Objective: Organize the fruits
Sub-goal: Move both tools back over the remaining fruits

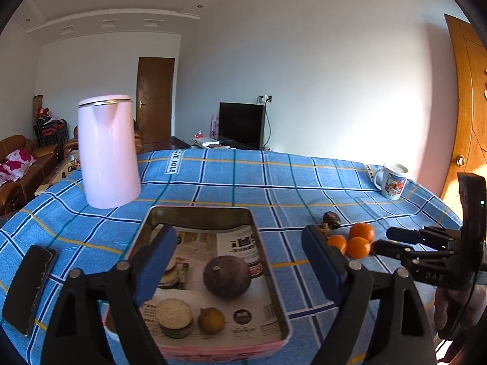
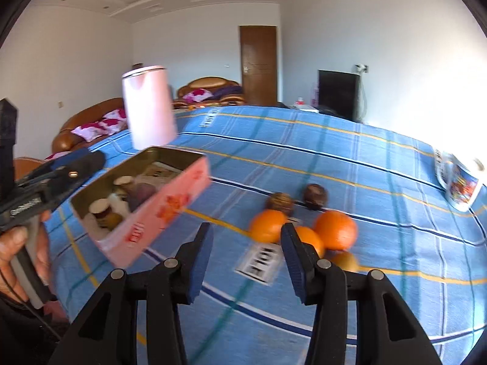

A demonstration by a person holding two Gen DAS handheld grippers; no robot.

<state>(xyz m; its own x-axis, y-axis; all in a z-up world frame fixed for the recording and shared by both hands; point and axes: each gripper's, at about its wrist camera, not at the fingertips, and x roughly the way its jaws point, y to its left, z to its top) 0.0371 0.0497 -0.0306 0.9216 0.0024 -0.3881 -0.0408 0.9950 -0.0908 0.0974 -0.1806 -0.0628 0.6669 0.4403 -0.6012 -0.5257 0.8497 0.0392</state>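
Note:
A pink metal tin (image 1: 275, 299) (image 2: 170, 196) sits on the blue checked cloth. It holds a dark round fruit (image 1: 226, 276), a small yellow fruit (image 1: 211, 320) and round biscuits (image 1: 174, 317). My left gripper (image 1: 240, 261) is open and empty above the tin. Three oranges (image 1: 357, 241) (image 2: 334, 229) lie on the cloth to the right, with two dark brown fruits (image 2: 315, 196) (image 1: 331, 219) just behind them. My right gripper (image 2: 245, 254) is open and empty, just in front of the oranges; it also shows in the left wrist view (image 1: 392, 240).
A pink kettle (image 1: 106, 152) (image 2: 149, 106) stands behind the tin at the left. A printed mug (image 1: 392, 181) (image 2: 459, 182) stands at the far right. A black phone (image 1: 29, 289) lies at the table's left edge. A printed label (image 2: 258, 261) is on the cloth.

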